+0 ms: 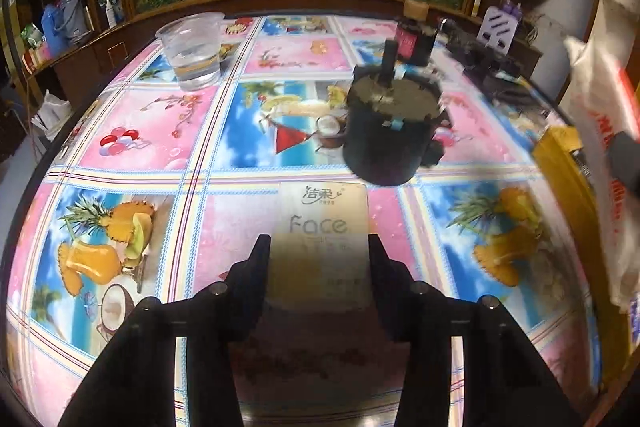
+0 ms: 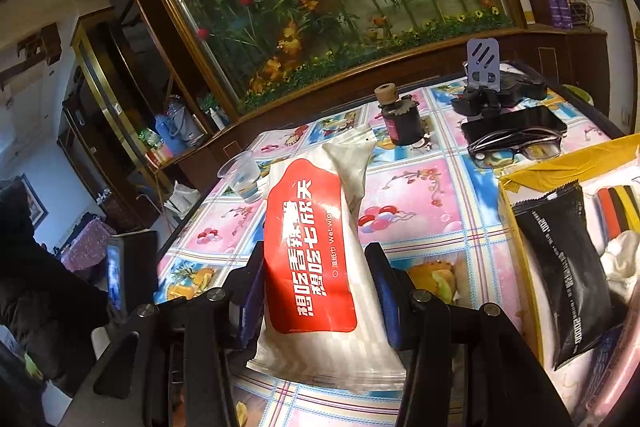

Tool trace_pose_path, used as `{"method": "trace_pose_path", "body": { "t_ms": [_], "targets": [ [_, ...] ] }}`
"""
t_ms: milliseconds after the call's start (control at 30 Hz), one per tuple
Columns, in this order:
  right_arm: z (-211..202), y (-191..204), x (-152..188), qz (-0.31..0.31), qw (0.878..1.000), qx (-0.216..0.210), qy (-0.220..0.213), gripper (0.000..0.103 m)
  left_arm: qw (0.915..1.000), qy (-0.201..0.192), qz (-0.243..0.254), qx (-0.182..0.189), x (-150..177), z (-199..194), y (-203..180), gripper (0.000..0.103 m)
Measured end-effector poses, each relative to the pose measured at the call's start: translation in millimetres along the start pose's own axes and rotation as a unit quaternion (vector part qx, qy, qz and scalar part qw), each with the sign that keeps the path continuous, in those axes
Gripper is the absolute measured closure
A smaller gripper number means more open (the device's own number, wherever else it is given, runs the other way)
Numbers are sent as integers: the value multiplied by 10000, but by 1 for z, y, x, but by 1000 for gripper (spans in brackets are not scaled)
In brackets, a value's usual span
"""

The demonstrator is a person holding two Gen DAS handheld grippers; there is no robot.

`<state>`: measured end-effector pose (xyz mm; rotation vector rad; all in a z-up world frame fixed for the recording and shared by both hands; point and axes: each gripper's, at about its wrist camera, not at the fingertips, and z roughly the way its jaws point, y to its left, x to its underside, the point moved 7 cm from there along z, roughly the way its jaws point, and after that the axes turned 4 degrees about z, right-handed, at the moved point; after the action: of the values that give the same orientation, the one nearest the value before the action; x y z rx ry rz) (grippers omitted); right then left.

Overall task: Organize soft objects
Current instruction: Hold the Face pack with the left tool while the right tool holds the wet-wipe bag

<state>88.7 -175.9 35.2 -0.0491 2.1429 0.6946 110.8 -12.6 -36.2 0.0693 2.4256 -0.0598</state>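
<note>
Left claw (image 1: 318,247) clenched on a tissue pack (image 1: 322,227) lying flat on the bench (image 1: 224,259), near a dark round container (image 1: 390,137). Right claw (image 2: 316,259) grasps a red-and-white wet-wipes pack (image 2: 316,251), raised above the bench beside a yellow box (image 2: 520,211).

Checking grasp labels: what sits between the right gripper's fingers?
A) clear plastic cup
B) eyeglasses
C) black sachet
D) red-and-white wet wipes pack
D: in the right wrist view the wet wipes pack stands between the right gripper fingers, lifted off the table; the cup, black sachet and eyeglasses lie elsewhere.
</note>
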Motion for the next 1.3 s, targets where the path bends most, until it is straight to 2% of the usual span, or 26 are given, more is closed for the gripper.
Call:
{"method": "trace_pose_path", "body": {
  "t_ms": [133,267,433,1033,1300],
  "targets": [
    [1,-2,0,-79,9998,184,-46,51,9986,-488,102,184,-9,-20,-13,58],
    [5,-6,-1,-146,9994,325,-48,51,9953,-943,157,166,-18,-39,-18,58],
    [6,-8,-2,-146,9993,332,-39,51,9914,-1308,103,15,-26,-52,-17,58],
    [7,-3,-1,-198,9994,277,-20,51,9900,-1365,328,-104,-24,-50,-23,58],
    [5,-2,-2,-215,9994,259,-61,51,9866,-1541,437,-310,-25,-58,-27,58]
  ]
}}
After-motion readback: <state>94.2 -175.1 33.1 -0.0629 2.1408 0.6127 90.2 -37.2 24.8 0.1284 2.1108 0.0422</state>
